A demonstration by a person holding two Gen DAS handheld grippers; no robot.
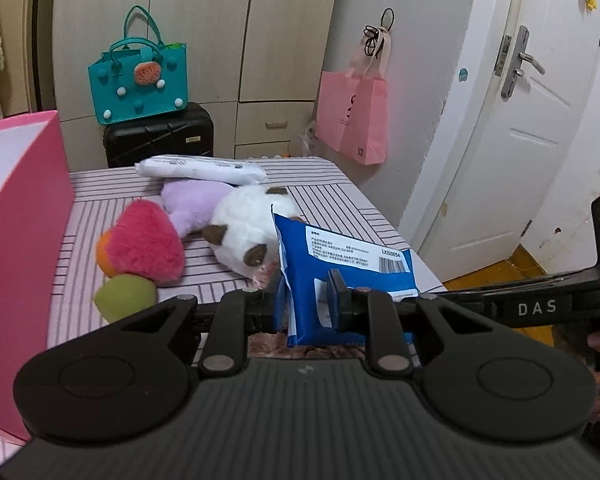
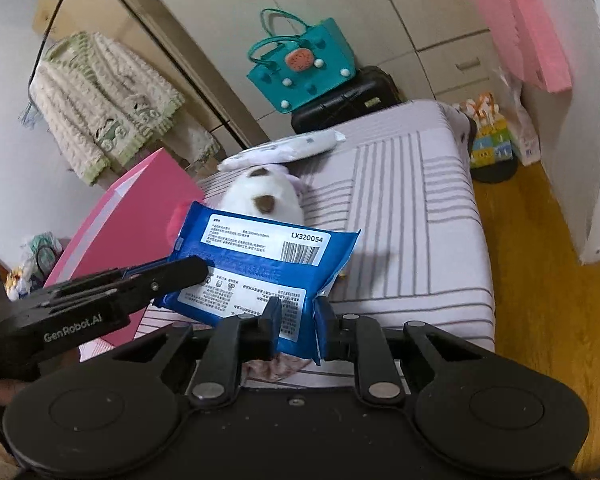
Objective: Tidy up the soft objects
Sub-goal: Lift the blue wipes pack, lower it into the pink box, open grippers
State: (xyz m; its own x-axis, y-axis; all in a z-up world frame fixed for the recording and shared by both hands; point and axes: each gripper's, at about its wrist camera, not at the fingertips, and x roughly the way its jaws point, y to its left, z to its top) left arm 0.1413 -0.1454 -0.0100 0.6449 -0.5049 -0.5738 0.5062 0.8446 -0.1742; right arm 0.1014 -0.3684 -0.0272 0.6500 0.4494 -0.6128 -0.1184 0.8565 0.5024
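A: Item 1, blue soft pack (image 1: 340,276): location?

B: Held off the striped bed (image 2: 420,200), pinched by the left gripper (image 1: 306,300) at the pack's 6 o'clock edge, and by the right gripper (image 2: 296,320) on the opposite edge; both are closed on it.

A: Handling?

B: Judged light, pliable, slippery film. Seam edges are best gripped. The pink box (image 1: 16,216) stands at 9 o'clock.

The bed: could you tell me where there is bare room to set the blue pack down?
The striped cover right of the white plush lies bare to the bed's edge. It is crowded on the left: pink box, heart plush, purple plush and white roll.
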